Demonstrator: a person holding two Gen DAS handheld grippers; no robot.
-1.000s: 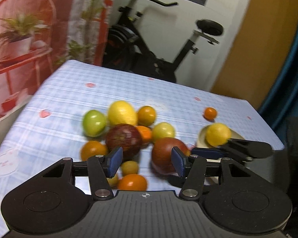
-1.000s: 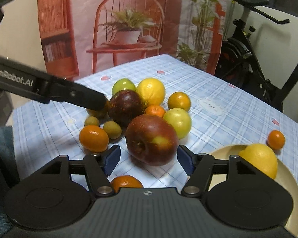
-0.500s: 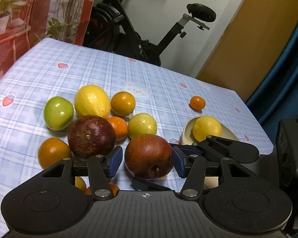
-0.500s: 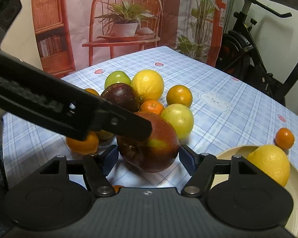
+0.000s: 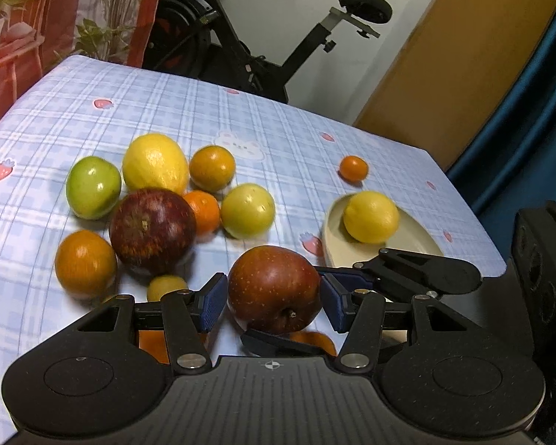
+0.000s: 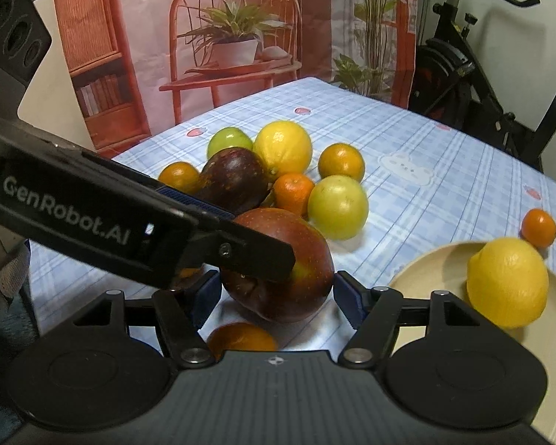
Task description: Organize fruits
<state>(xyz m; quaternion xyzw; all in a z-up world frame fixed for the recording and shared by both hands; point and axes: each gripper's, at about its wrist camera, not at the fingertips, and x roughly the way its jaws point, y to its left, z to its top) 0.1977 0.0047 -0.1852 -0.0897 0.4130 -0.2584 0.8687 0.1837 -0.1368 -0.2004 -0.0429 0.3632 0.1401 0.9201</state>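
Note:
A red apple [image 5: 274, 289] [image 6: 278, 270] rests on the blue checked cloth. It sits between the blue pads of both grippers at once. My left gripper [image 5: 273, 302] straddles it, pads close against its sides at the same width as before; one of its fingers [image 6: 241, 248] crosses over the apple. My right gripper [image 6: 276, 298] also brackets the apple with slim gaps, and its fingers [image 5: 419, 269] reach in from the right. A cream plate [image 5: 337, 244] [image 6: 426, 270] holds one lemon [image 5: 370, 217] [image 6: 507, 282].
Beyond the apple lies a pile: a dark red apple [image 5: 152, 231], a green apple [image 5: 92, 187], a lemon [image 5: 155, 163], a yellow-green fruit [image 5: 247, 210] and several oranges. A small tangerine [image 5: 353, 168] sits alone near the plate. An exercise bike [image 5: 278, 48] stands behind the table.
My left gripper swung right and came down until the red apple, earlier off its right pad, sits between its pads. The right gripper hardly moved; the left finger now crosses its view.

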